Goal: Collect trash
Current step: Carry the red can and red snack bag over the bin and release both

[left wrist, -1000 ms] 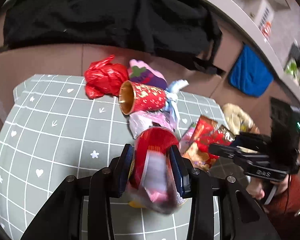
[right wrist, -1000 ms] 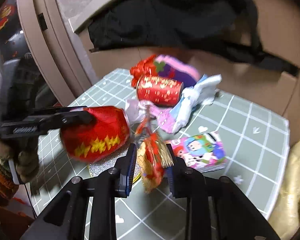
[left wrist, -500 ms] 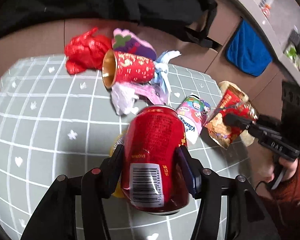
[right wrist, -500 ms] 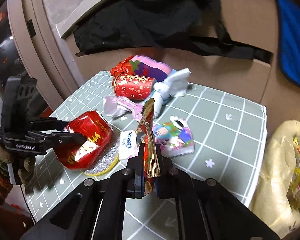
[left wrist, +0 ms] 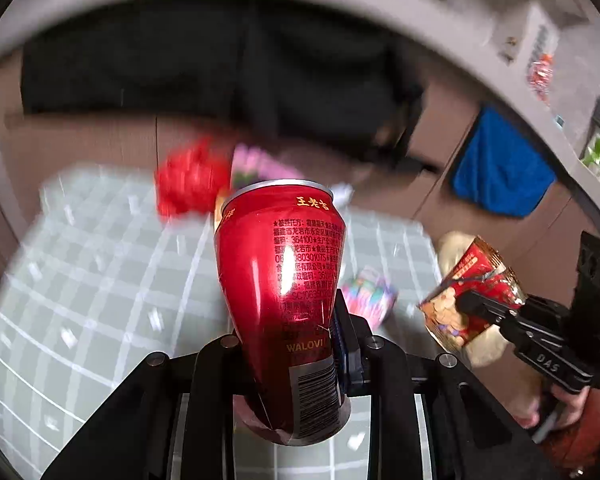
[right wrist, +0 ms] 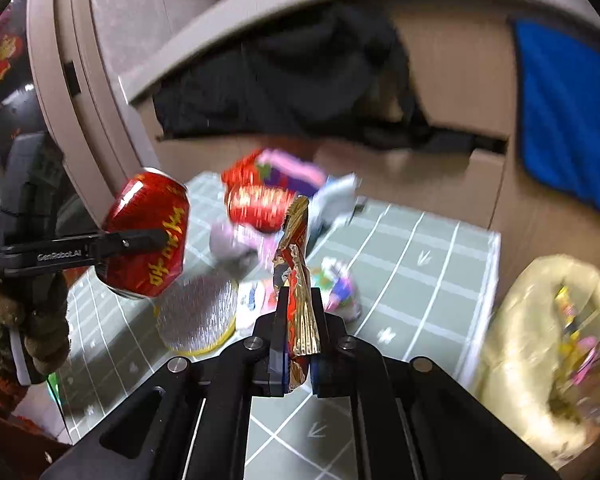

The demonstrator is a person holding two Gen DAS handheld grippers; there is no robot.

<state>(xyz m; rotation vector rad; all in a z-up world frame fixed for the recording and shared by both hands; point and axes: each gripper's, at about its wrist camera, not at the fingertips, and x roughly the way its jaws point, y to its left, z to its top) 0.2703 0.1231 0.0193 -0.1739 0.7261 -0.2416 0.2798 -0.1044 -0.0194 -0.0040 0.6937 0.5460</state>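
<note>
My left gripper (left wrist: 292,344) is shut on a dented red drink can (left wrist: 284,280) and holds it up above the grey checked table (left wrist: 100,280). The can (right wrist: 150,236) also shows at the left of the right wrist view. My right gripper (right wrist: 298,316) is shut on a crumpled red and gold snack wrapper (right wrist: 296,276), lifted off the table; the wrapper (left wrist: 472,296) shows at the right of the left wrist view. More trash lies at the table's far side: a red paper cup (right wrist: 256,206), a red bag (left wrist: 188,180), a purple packet (right wrist: 292,168).
A yellowish bag (right wrist: 540,344) holding wrappers sits off the table's right edge. A silver glitter disc (right wrist: 198,314) and a small colourful packet (right wrist: 340,284) lie on the table. A black cloth (right wrist: 284,88) and a blue towel (right wrist: 568,112) hang behind.
Both grippers have risen from the table with their loads. The can now stands more upright in the left gripper, and the views are blurred by motion.
</note>
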